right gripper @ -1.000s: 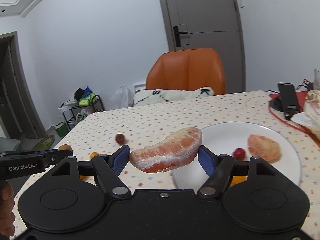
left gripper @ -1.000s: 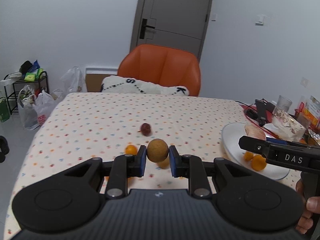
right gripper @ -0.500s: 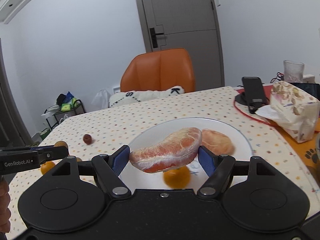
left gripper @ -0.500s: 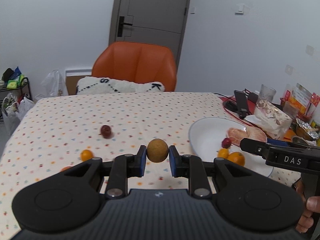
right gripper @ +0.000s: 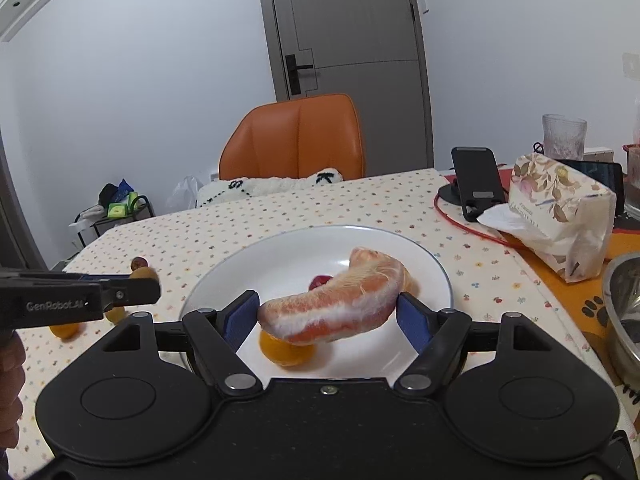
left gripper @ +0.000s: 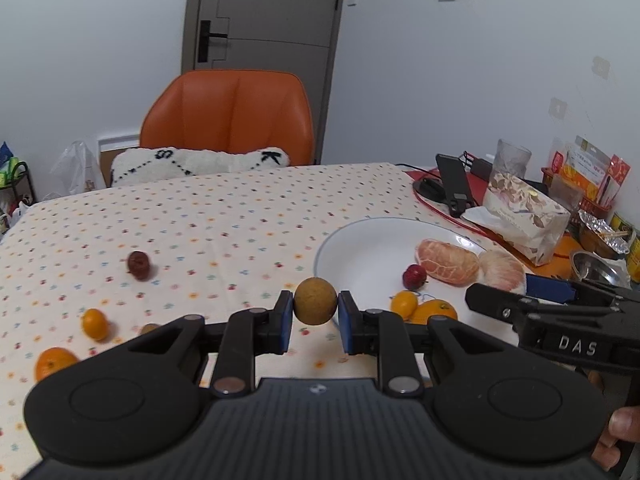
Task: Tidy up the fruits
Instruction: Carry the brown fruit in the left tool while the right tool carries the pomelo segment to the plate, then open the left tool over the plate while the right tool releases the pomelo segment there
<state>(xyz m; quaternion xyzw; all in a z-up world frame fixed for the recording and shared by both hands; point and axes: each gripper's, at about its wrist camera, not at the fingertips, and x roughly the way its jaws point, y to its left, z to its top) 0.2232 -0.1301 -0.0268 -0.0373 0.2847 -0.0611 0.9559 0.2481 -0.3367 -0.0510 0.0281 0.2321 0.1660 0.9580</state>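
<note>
Your right gripper (right gripper: 328, 318) clamps the pomelo wedge (right gripper: 336, 304) over the plate (right gripper: 432, 268): lower, release. Left gripper (left gripper: 315, 322) grips the brown fruit (left gripper: 315, 301); plate at 2 o'clock.

Stuff you can't quite make out

Right view: pomelo segment (right gripper: 336, 306) covers most of the red fruit (right gripper: 319, 280) and the orange (right gripper: 285, 353); steel bowl (right gripper: 624, 312) is cropped at the edge. Left view: small brownish fruit (left gripper: 150, 328) half-hidden behind the gripper finger.
</note>
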